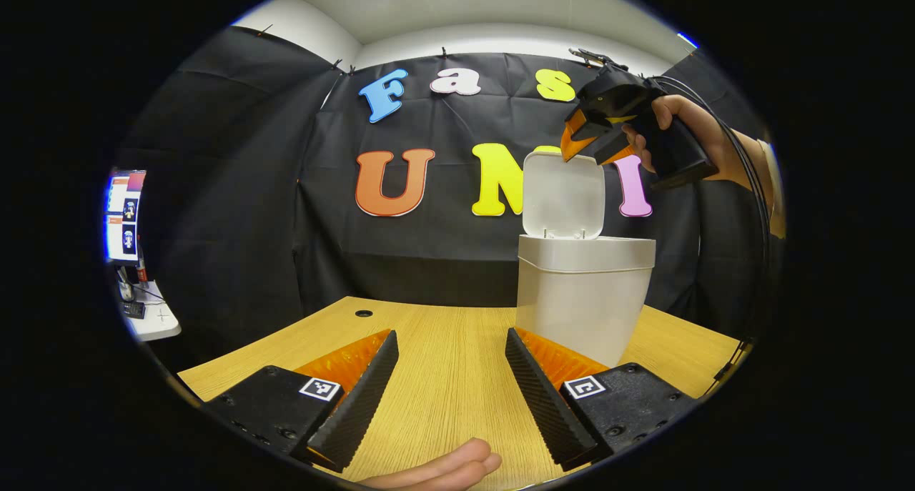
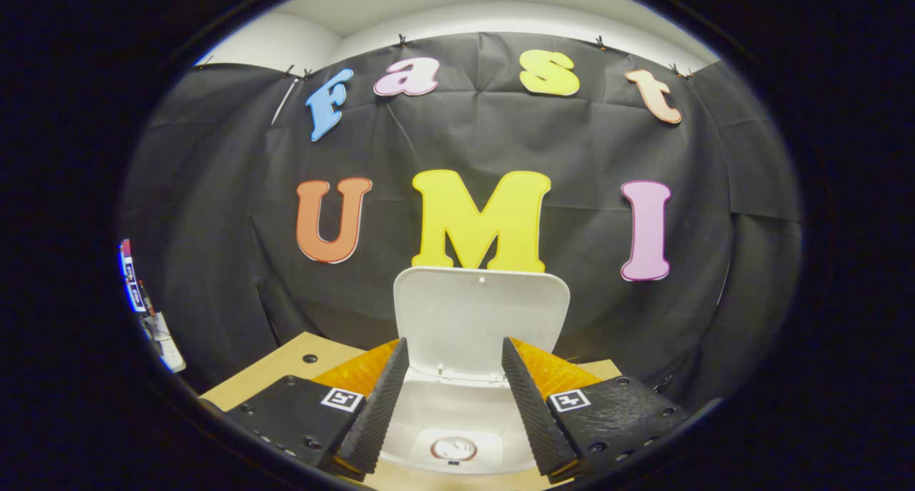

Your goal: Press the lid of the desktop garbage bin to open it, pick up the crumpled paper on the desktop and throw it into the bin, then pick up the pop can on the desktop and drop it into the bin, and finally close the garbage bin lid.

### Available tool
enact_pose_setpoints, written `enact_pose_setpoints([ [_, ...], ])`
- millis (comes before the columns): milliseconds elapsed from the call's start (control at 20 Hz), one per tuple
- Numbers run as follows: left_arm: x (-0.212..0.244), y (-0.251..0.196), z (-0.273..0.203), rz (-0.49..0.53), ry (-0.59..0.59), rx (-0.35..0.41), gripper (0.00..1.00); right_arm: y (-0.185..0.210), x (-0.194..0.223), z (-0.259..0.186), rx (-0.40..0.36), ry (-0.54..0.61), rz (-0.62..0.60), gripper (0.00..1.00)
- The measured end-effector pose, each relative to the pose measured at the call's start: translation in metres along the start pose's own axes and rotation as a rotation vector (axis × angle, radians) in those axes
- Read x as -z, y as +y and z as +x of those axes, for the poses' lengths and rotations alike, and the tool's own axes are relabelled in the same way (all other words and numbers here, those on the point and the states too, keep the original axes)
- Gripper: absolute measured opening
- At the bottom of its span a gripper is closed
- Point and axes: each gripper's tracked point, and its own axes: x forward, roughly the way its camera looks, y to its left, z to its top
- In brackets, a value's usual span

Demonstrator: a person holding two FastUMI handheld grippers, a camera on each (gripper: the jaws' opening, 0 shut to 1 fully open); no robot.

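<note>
bin: (image 1: 582, 298) white, standing on the counter (image 1: 443, 362) toward its right side, just beyond your left tool's right finger.
lid: (image 1: 563, 194) up, near upright, hinged at the bin's back edge. In the right gripper view you look down past it into the bin.
inside bin: round top of the can (image 2: 453, 448) lies at the bottom; can't tell if the paper is under or beside it.
right tool: (image 2: 453, 405) fingers apart, nothing between them, hovering over the bin's mouth w/ the lid straight ahead. In the left gripper view it sits high, tips beside the lid's top edge.
left tool: (image 1: 450, 391) fingers apart, empty, low over bare counter, near the bin's left side.
step: judging from the can inside & both tools empty, you're at the last step, closing the lid.
next move: prob. bring the right tool behind or over the lid's top edge & push it forward and down till it latches. Keep the left tool off the bin so it doesn't tip.
</note>
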Motion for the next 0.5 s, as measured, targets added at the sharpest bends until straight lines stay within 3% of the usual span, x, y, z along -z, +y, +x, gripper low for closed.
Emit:
enact_pose_setpoints([
  [300,0.004,0.002,0.001,-0.003,0.02,0.006,0.98,0.005,-0.027,-0.004,-0.023,-0.022,0.05,0.81],
  [500,0.001,0.001,-0.003,0.0,0.013,0.013,0.98,-0.006,-0.046,0.003,0.006,-0.049,0.056,0.8],
])
